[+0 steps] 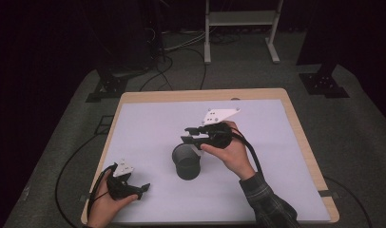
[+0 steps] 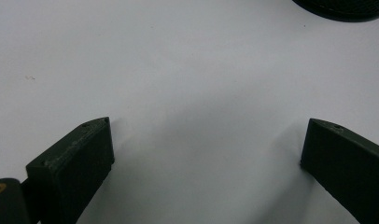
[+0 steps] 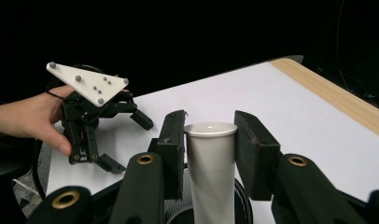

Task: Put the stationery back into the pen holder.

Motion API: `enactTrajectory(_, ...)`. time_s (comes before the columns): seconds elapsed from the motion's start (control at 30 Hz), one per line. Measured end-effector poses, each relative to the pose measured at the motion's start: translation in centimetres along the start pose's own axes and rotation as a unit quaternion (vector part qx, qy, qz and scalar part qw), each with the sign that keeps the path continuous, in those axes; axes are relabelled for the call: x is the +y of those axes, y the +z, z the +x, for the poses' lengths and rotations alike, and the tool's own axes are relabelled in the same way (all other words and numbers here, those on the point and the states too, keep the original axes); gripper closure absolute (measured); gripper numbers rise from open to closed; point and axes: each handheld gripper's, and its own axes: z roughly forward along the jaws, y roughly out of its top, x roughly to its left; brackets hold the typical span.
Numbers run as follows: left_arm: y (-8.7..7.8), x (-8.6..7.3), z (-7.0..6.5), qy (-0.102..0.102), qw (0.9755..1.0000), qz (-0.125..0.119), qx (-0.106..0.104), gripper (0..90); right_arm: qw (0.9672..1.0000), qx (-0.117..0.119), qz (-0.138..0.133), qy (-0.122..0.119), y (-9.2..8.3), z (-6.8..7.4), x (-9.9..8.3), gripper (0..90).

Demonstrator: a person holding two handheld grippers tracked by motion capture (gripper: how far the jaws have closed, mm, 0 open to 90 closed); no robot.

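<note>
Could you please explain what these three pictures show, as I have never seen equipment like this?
A person sits at a white table, holding a hand-operated claw in each hand. One picture looks down from overhead; the other two come from small cameras riding on each claw. The right claw is closed on a white tube above a black mesh cup, the sole container on the table. The left claw rests open at the near left, holding nothing.
</note>
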Motion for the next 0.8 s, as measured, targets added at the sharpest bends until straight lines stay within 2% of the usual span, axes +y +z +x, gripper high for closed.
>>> enactTrajectory(0.27, 0.0, 0.0, 0.0, 0.000, 1.0000, 0.000, 0.000, 1.7, 0.9999, 0.006, 0.011, -0.001, 1.7, 0.0, 0.0, 64.3)
enactTrajectory(0.8, 0.0, 0.0, 0.0, 0.000, 1.0000, 0.000, 0.000, 1.7, 0.9993, 0.017, 0.032, 0.003, 3.1, -0.1, -1.1, 64.1)
